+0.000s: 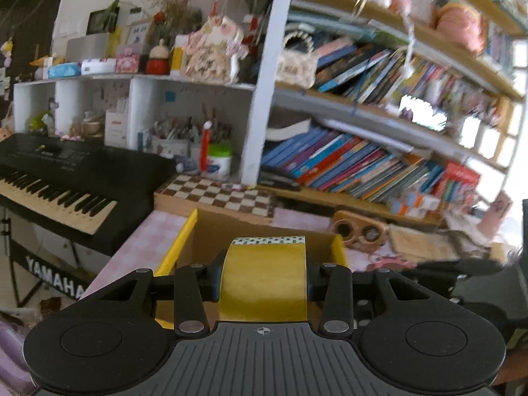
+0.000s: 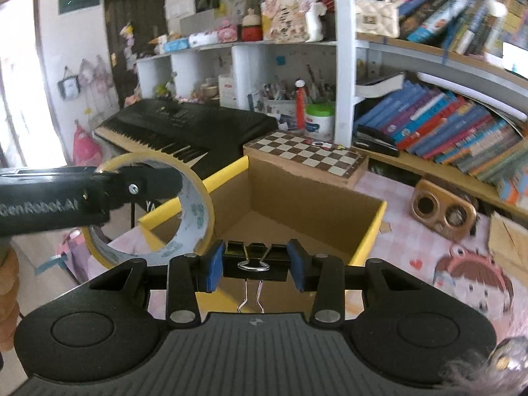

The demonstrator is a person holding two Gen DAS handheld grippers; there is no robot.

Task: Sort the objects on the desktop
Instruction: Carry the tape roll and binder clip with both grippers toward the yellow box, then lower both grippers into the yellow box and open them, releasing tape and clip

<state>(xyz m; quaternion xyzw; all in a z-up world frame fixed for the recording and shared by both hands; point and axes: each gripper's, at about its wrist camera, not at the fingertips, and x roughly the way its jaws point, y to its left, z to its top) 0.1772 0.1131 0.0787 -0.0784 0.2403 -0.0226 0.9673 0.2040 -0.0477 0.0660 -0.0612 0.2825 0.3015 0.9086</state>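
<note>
Left wrist view: the left claw pinches a yellow tape roll above the cardboard box on the pink tabletop. Right wrist view: the right claw pinches a black binder clip over the same box; the tape roll hangs just left, near the box's yellow edge.

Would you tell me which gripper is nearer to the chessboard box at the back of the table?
Hard to tell. The left gripper holds the tape roll and the right gripper holds the binder clip, both above the near side of the cardboard box, with the chessboard box beyond it.
</note>
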